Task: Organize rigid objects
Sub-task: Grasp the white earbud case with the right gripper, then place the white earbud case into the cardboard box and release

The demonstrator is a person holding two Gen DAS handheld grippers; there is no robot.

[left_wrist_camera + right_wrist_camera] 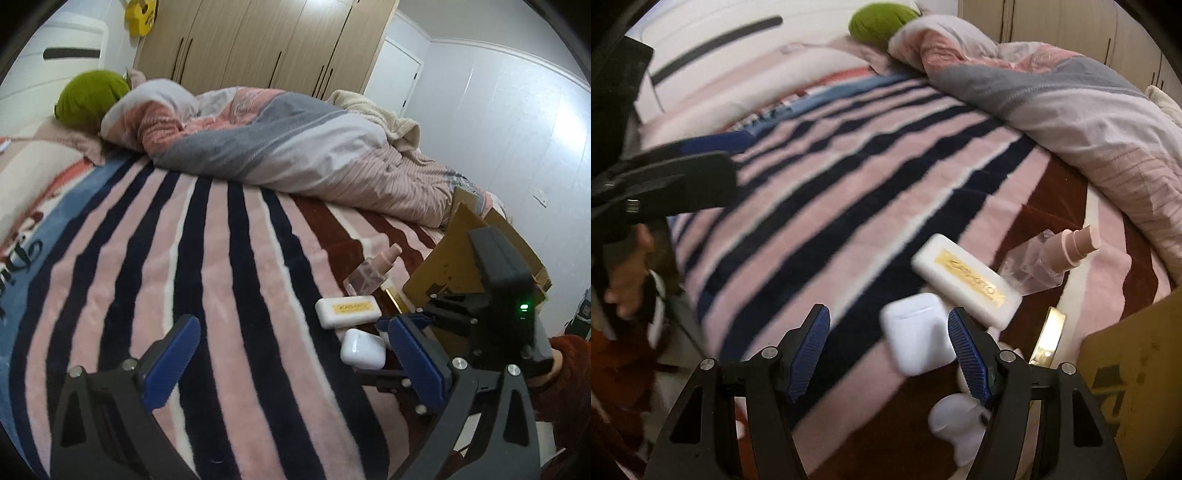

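Here both tools, left tool and right tool, gape above one earbud case.

White object half hidden behind right finger; identity unclear.

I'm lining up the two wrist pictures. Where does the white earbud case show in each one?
Left wrist: white earbud case lies lower right on the striped blanket, left of the blue pad.
Right wrist: case lies lower centre, inside the right tool's open fingers.
Shared landmark: white box with gold label, just beyond the case.
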